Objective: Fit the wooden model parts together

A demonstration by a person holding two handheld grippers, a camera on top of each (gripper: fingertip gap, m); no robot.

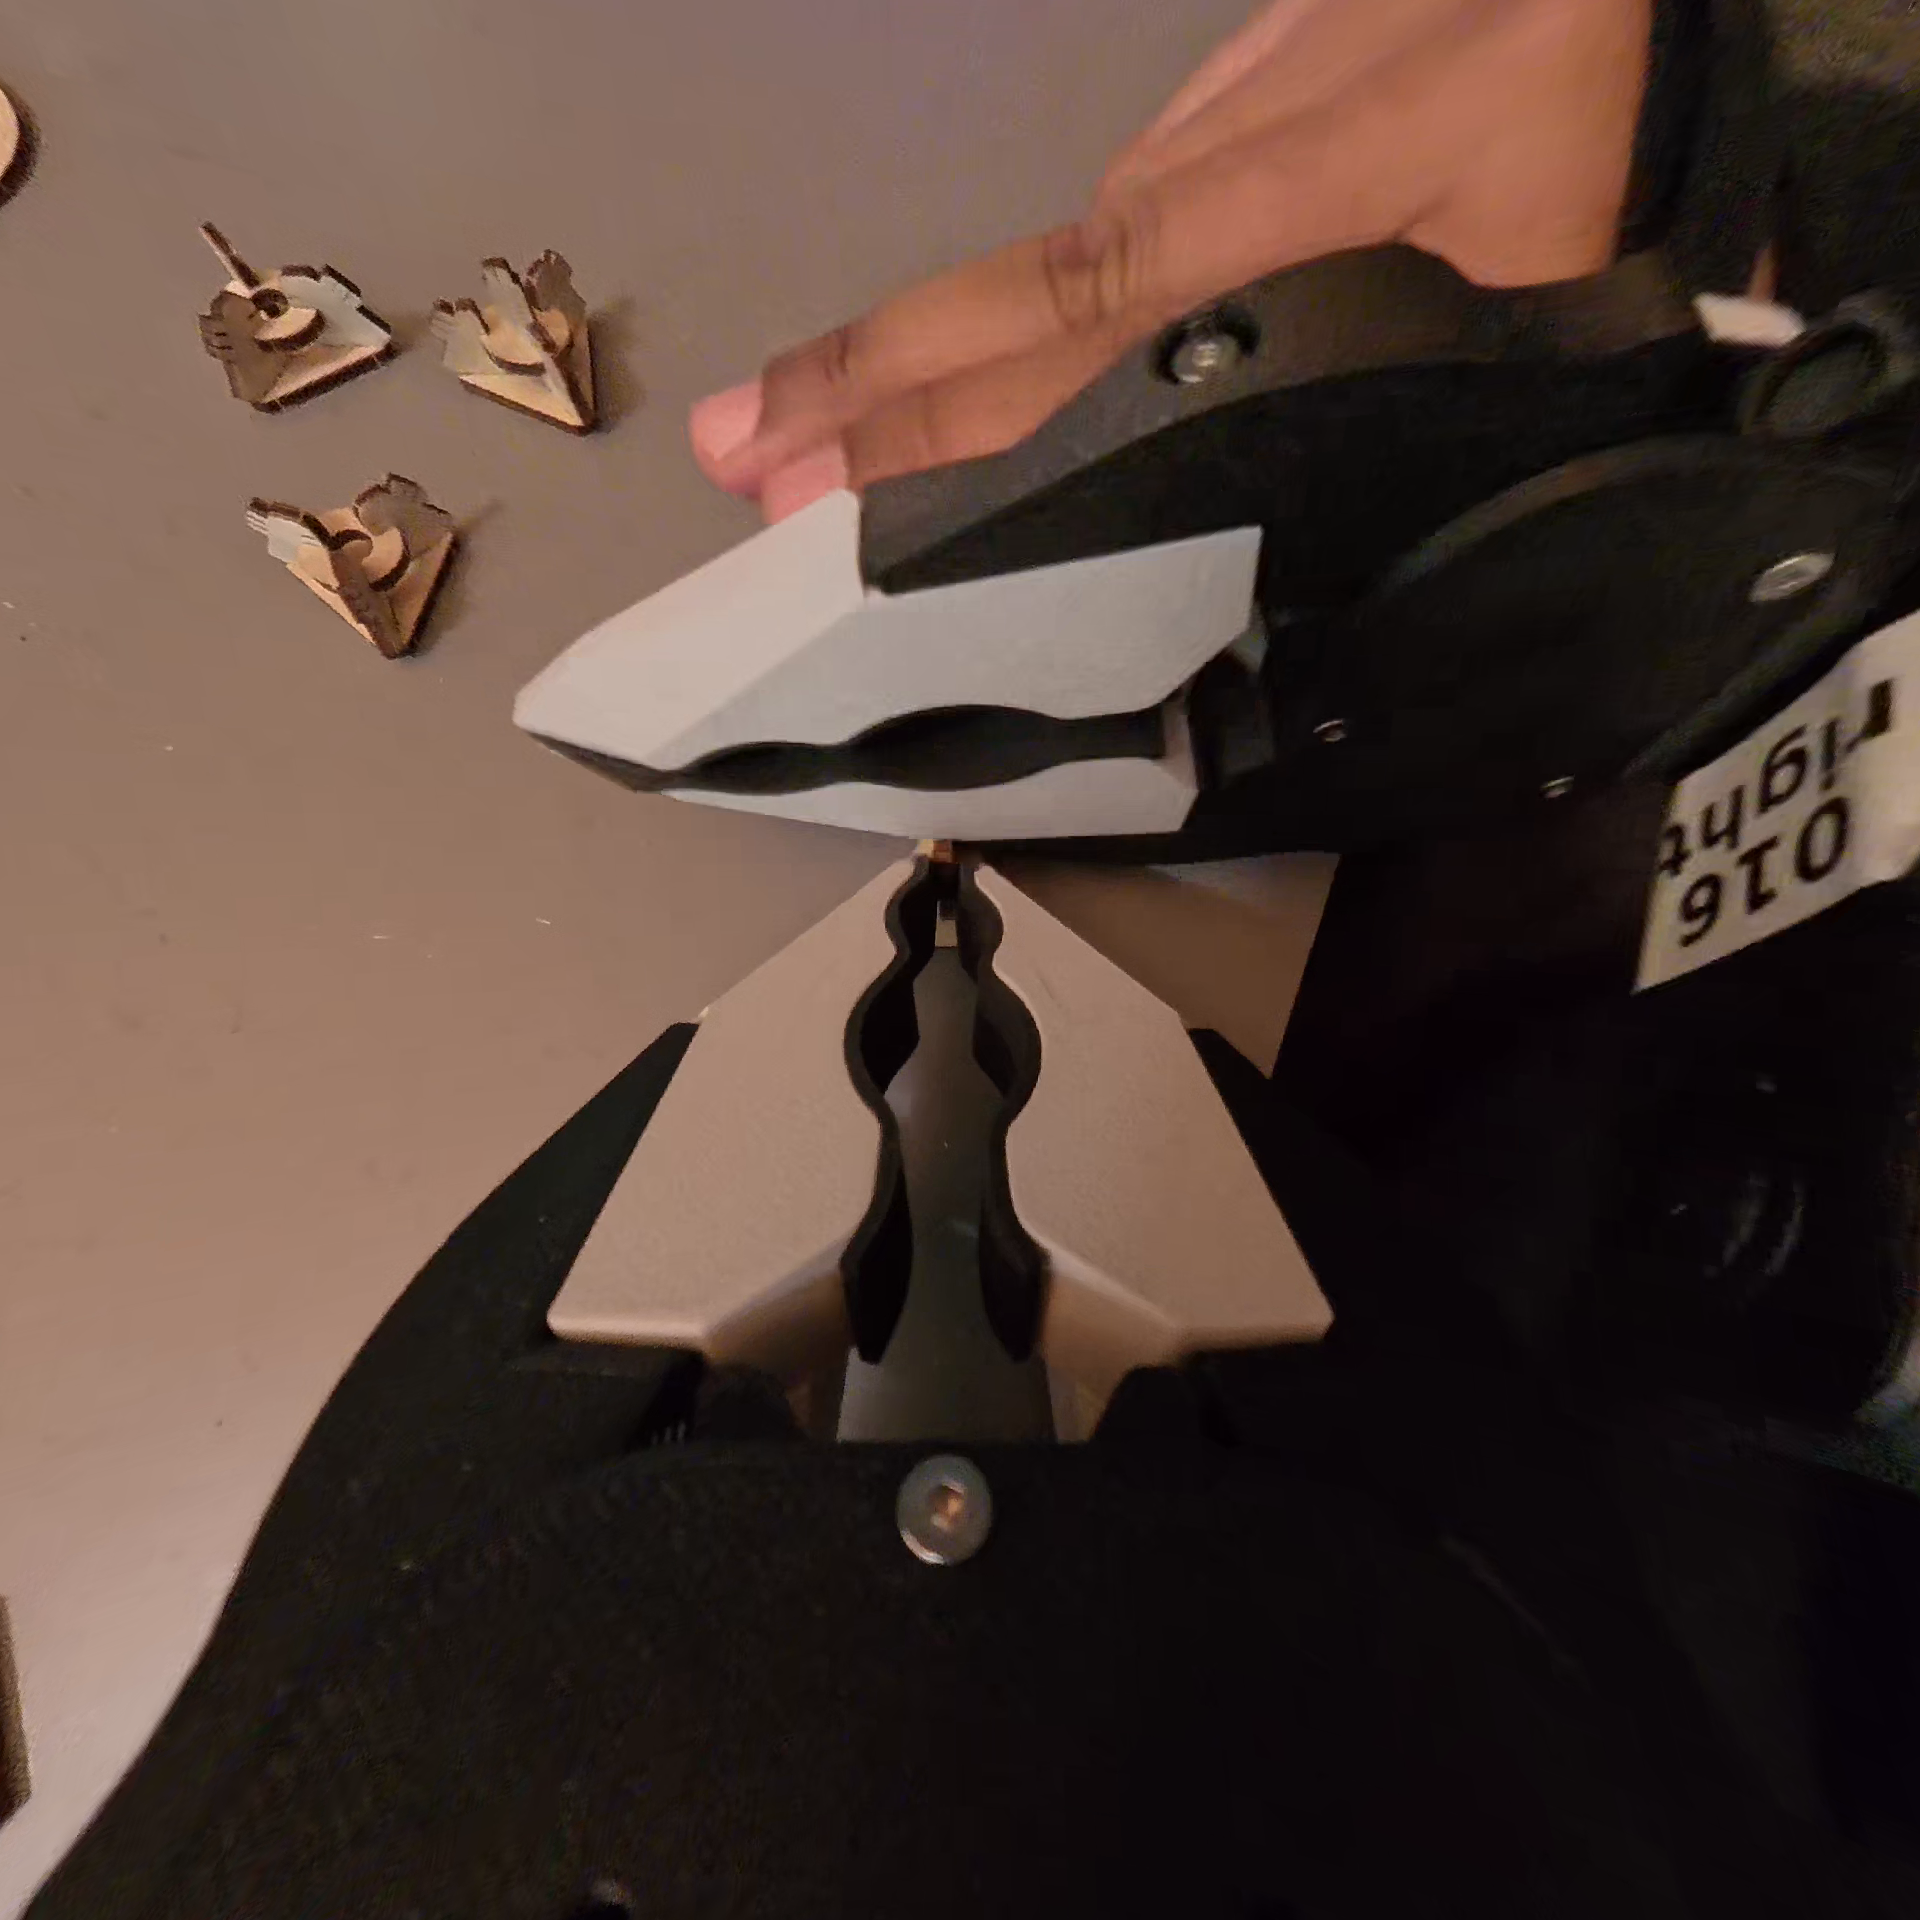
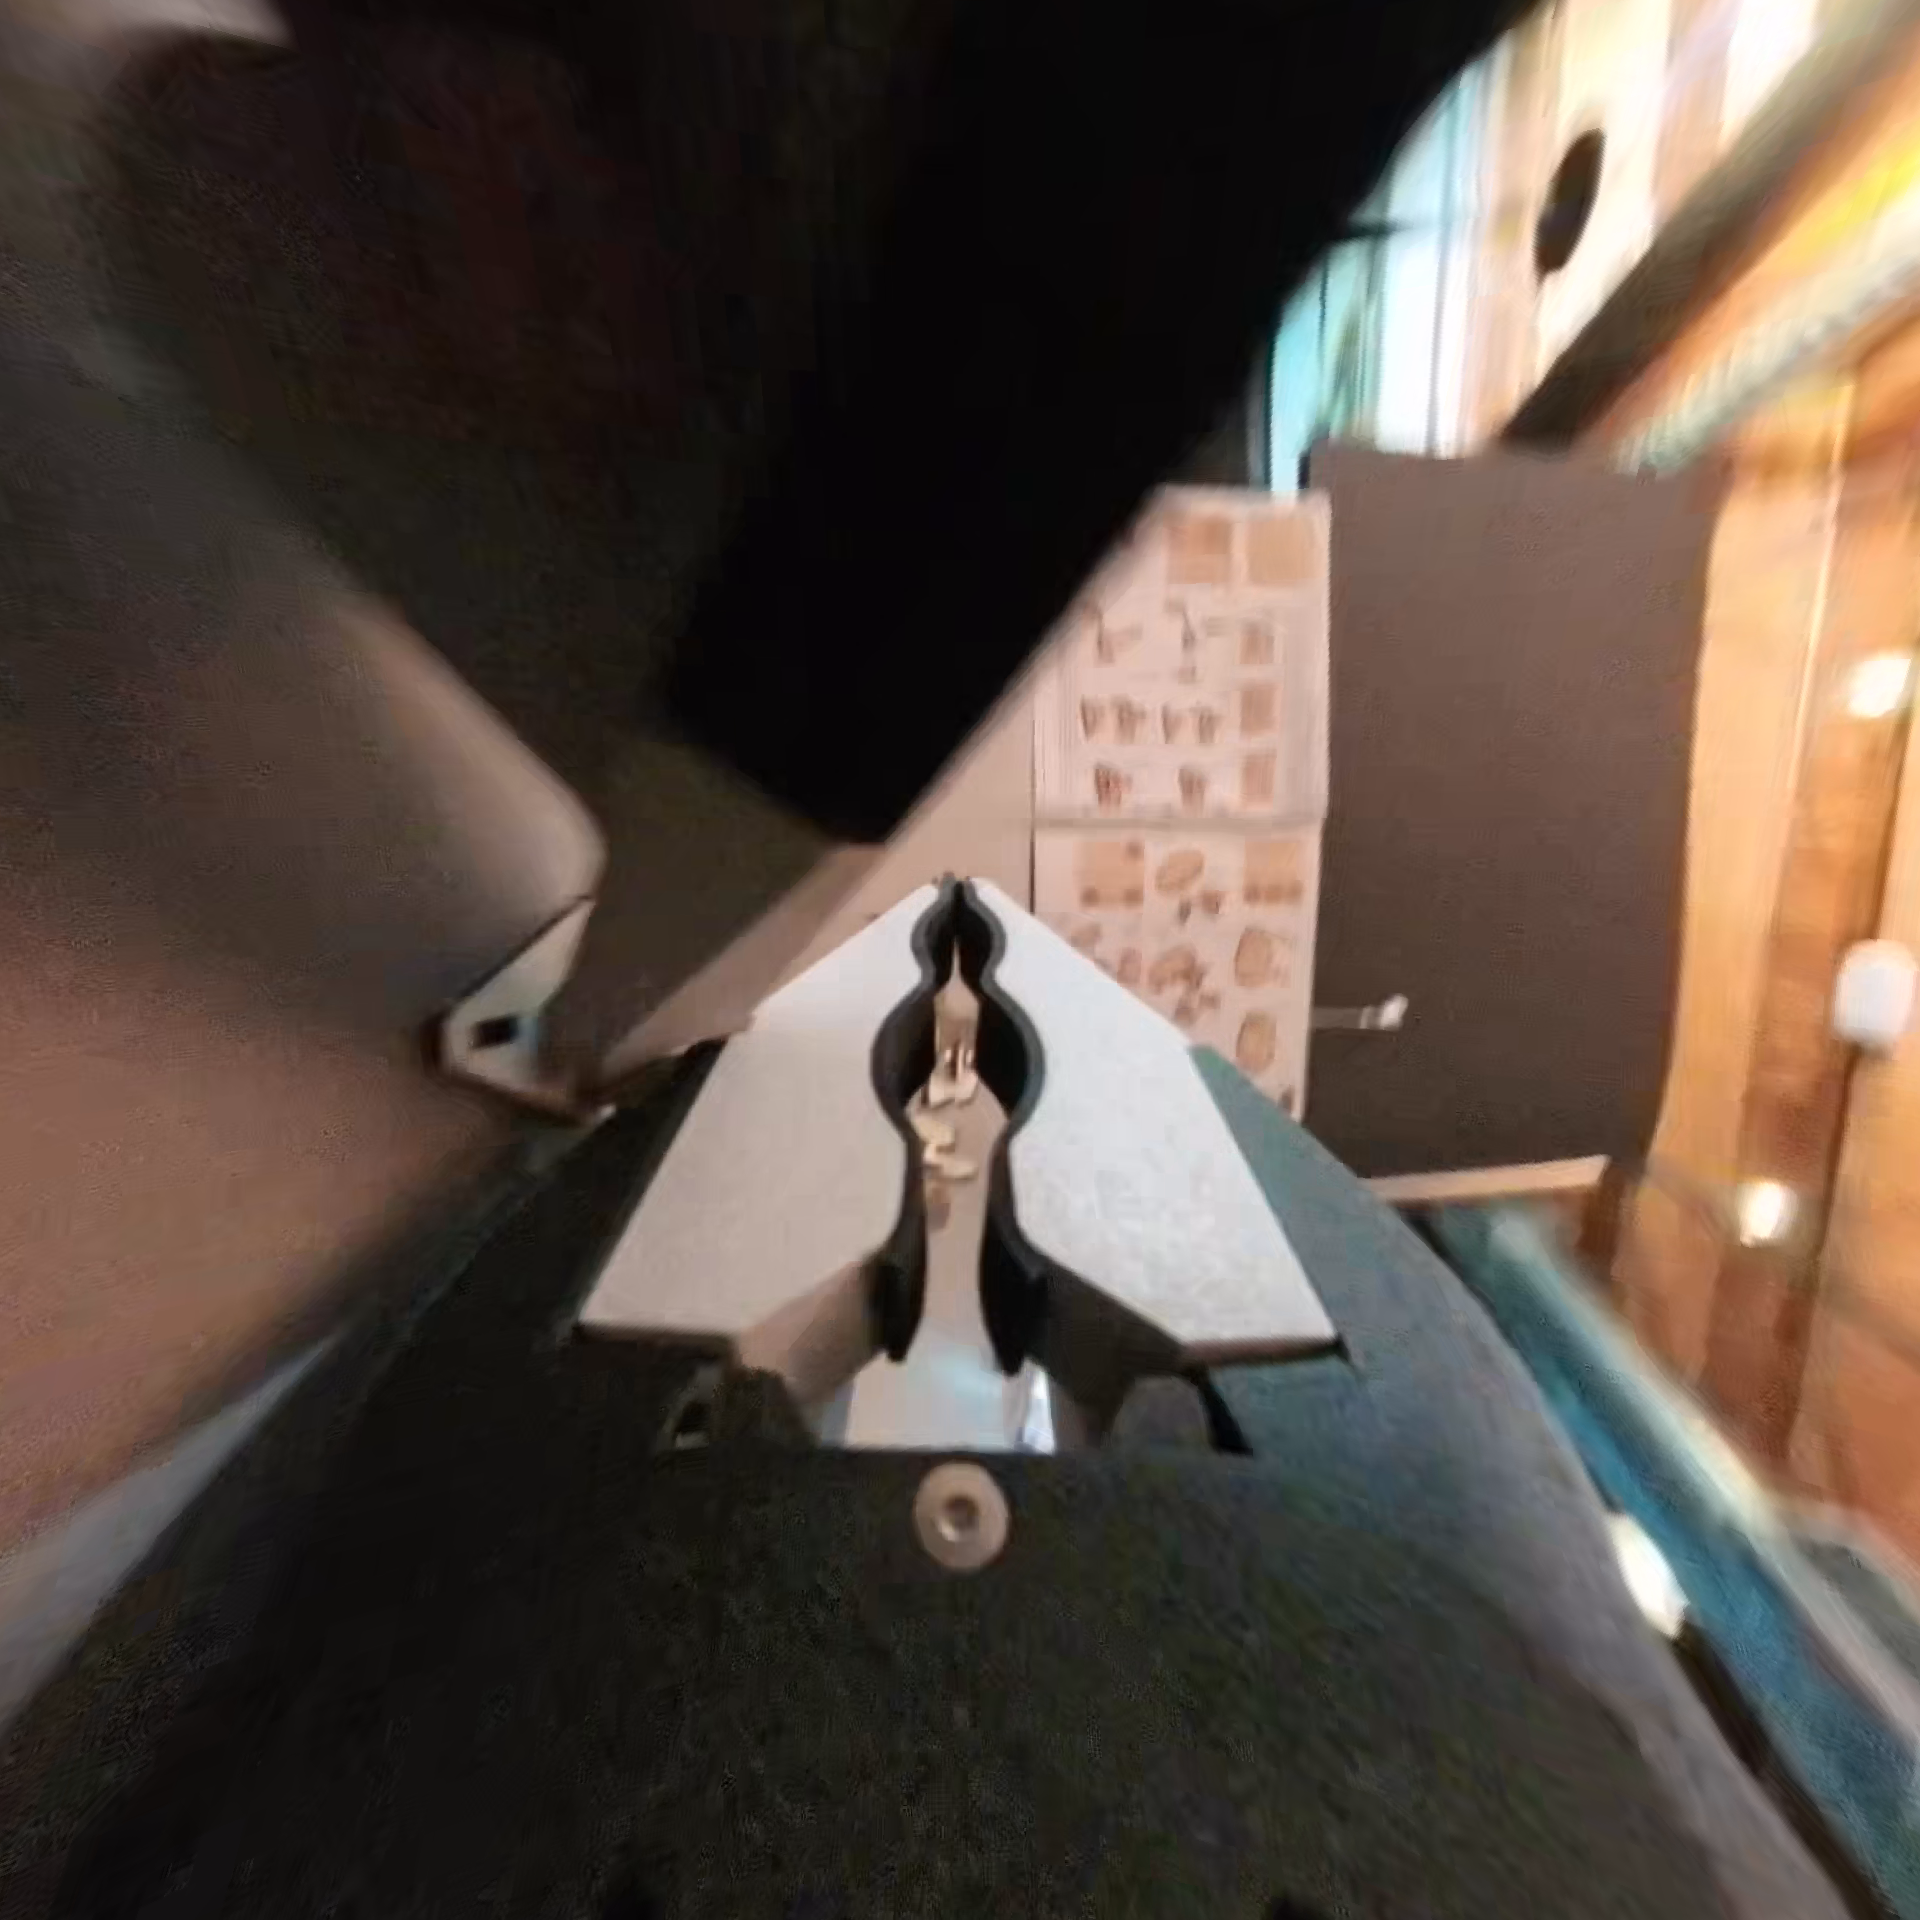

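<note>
In the left wrist view my left gripper [image 1: 941,883] is shut on a small thin wooden piece [image 1: 940,856] whose tan end just shows past the tips. My right gripper [image 1: 582,743] lies across the view just above those tips, held by a hand [image 1: 1195,260]. Its fingers are shut with nothing between the pads. The wooden piece's end sits right under the right gripper's lower finger [image 1: 935,805]. In the blurred right wrist view my right gripper [image 2: 956,888] is shut and holds nothing.
Three small wooden assemblies [image 1: 291,332] [image 1: 525,338] [image 1: 364,561] stand on the grey table [image 1: 312,935] at the left. The right wrist view shows a picture sheet [image 2: 1174,831], a dark panel [image 2: 1507,779] and a wooden wall [image 2: 1818,727]. Left tips to right tips: about 8 cm.
</note>
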